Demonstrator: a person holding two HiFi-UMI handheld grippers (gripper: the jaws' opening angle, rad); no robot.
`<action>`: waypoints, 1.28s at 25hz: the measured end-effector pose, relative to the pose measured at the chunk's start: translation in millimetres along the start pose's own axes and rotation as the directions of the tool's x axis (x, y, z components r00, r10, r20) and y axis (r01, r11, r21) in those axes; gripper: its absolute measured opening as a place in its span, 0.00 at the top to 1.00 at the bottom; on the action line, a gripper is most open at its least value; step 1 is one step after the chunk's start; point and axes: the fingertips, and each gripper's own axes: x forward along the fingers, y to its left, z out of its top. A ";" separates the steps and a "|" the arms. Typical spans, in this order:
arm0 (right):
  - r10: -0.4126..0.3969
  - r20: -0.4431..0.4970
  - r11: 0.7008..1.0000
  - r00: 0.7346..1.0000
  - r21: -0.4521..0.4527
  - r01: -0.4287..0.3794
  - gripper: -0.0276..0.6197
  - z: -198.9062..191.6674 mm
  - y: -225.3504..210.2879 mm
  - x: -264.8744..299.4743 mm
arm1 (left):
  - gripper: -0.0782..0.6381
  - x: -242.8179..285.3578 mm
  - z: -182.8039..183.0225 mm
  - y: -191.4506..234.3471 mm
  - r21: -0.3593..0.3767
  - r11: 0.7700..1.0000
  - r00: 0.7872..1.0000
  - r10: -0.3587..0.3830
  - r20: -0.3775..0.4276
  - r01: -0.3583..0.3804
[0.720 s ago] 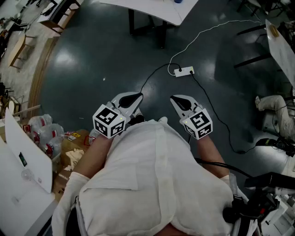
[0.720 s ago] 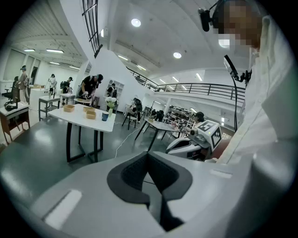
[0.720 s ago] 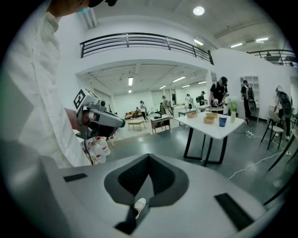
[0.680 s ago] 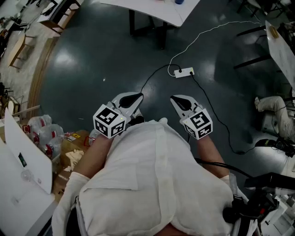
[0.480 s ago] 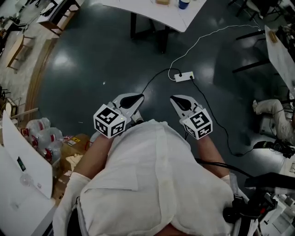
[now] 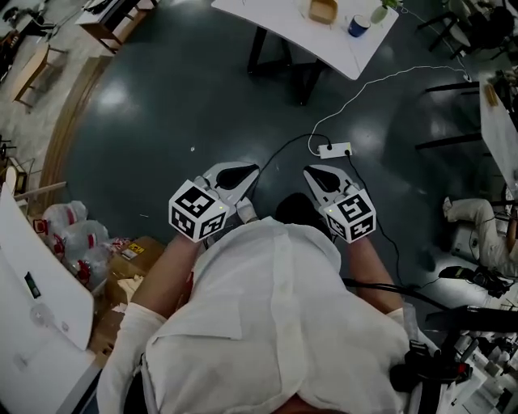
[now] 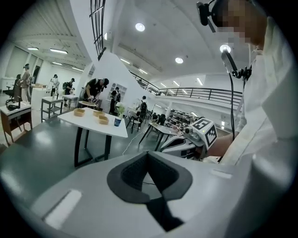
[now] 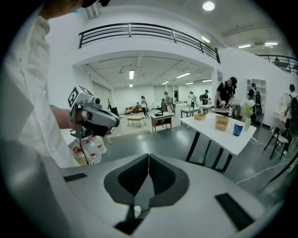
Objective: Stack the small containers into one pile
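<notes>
Both grippers closed and empty, held well short of the white table.

The left gripper (image 7: pixel 148 156) has its jaws pressed together on nothing, and so does the right gripper (image 8: pixel 148 157). In the head view they are held side by side in front of the person's white shirt (image 6: pixel 275 323), both pointing toward the white table (image 6: pixel 283 20). The small containers (image 7: pixel 98 114) — three tan, open-topped ones — lie spread on that table's top, not piled, with a blue cup (image 8: pixel 238 128) near the table's end beside them. On the dark floor (image 6: pixel 178 97) between the table and the grippers lies a white power strip (image 6: pixel 334 150), its white cable trailing away. Water bottles (image 6: pixel 69 230) and a cardboard box (image 6: pixel 133 257) sit far from the table — off to the person's left.
</notes>
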 end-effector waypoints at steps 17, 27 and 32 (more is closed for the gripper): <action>0.129 0.004 0.987 0.992 -0.102 -0.128 0.95 97.6 -150.2 127.5 | 0.88 60.4 99.6 153.1 -0.048 0.991 0.992 0.127 0.008 -0.127; 0.157 0.001 0.983 0.988 -0.097 -0.156 0.95 123.1 -256.7 176.3 | 0.88 134.3 156.6 229.4 -0.066 0.983 0.985 0.174 0.012 -0.173; 0.138 -0.003 0.989 0.990 -0.059 -0.138 0.95 130.8 -284.2 197.6 | 0.88 151.3 170.7 261.1 -0.081 0.982 0.985 0.172 0.004 -0.171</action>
